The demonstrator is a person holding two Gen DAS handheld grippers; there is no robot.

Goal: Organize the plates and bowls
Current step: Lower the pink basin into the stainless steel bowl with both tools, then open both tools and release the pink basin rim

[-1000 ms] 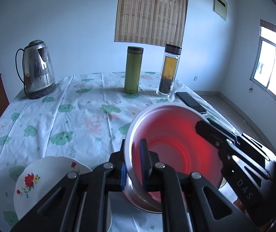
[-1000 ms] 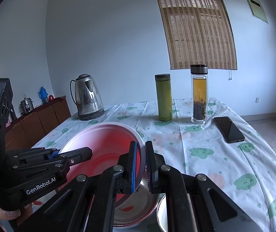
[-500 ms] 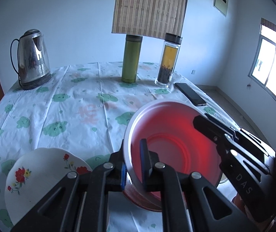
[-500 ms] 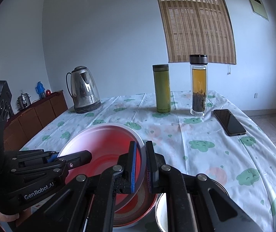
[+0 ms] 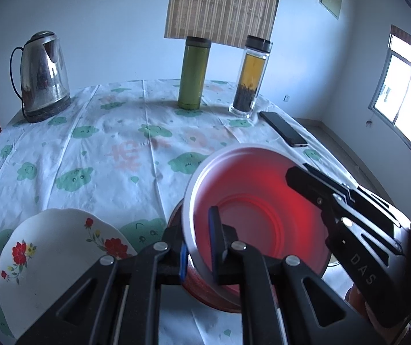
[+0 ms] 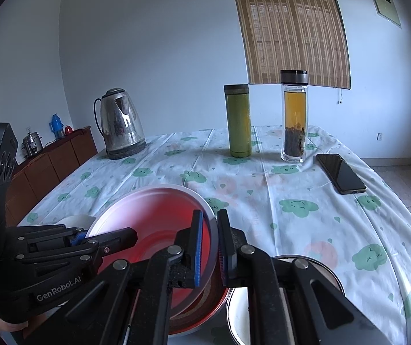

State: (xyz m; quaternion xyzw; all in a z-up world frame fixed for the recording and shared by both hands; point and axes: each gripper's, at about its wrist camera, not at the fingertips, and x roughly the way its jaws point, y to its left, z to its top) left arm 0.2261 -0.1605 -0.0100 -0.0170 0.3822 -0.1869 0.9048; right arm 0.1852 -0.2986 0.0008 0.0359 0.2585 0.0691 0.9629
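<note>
Red bowl (image 5: 251, 201) held tilted above another reddish bowl (image 6: 205, 310) on the table (image 5: 113, 149), near edge. Left gripper (image 5: 198, 240): jaws narrow, clamped on the bowl's near rim. Right gripper (image 6: 209, 247): jaws narrow, pinching the opposite rim. Floral plate (image 5: 50, 253) lies just left of the bowls. Metal-rimmed bowl (image 6: 317, 270) sits just right. Kettle (image 5: 43, 76) stands far back.

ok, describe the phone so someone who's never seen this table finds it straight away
Start at the table with the cloud-print cloth and go to the far end, where a green flask and a clear tea bottle stand. Just right of the tea bottle lies the phone: flat, black, the only thing there not standing upright.
</note>
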